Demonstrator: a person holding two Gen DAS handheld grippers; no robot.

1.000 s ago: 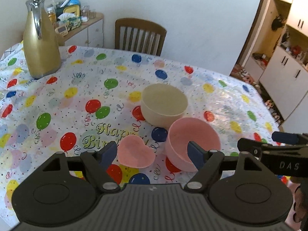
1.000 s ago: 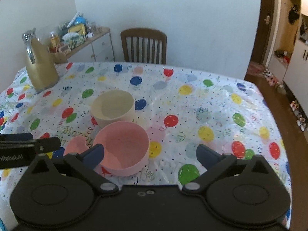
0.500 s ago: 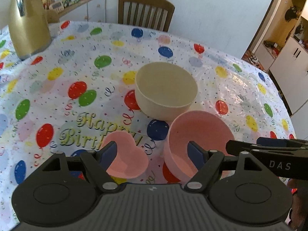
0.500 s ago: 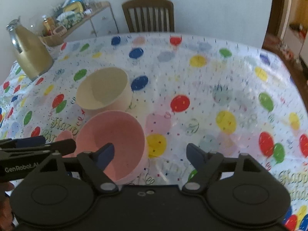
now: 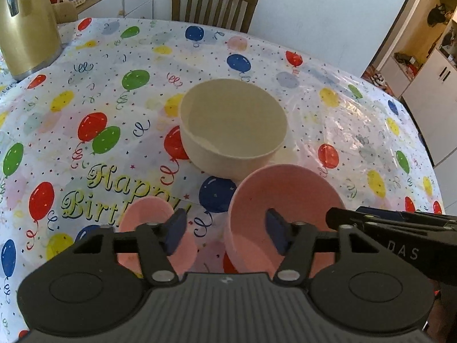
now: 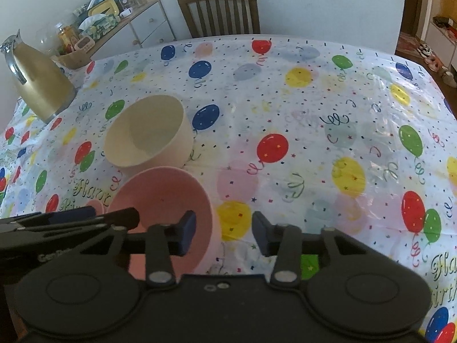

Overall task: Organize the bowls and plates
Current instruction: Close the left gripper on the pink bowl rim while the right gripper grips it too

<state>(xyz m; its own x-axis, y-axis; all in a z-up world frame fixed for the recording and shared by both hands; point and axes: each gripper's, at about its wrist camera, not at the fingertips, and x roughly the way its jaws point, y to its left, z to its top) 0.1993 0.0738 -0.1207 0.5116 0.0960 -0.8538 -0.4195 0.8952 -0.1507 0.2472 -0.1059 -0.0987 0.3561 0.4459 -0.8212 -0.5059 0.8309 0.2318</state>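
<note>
While both sets of jaws are closing, the left gripper (image 5: pixel 225 230) and right gripper (image 6: pixel 224 231) each straddling the pink bowl's (image 5: pixel 282 197) wall (neither yet pinching), they should clamp evenly before lifting.

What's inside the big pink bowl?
The pink bowl looks empty: only its bare pink inside shows. One finger of the right hand-held gripper dips in, hiding its near part.

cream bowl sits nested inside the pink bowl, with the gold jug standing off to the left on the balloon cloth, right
Not quite. The cream bowl is not nested in the pink bowl; it stands on the balloon cloth just behind it, each bowl empty. The left wrist view shows both rims apart. The gold jug does stand off to the left on the cloth.
</note>
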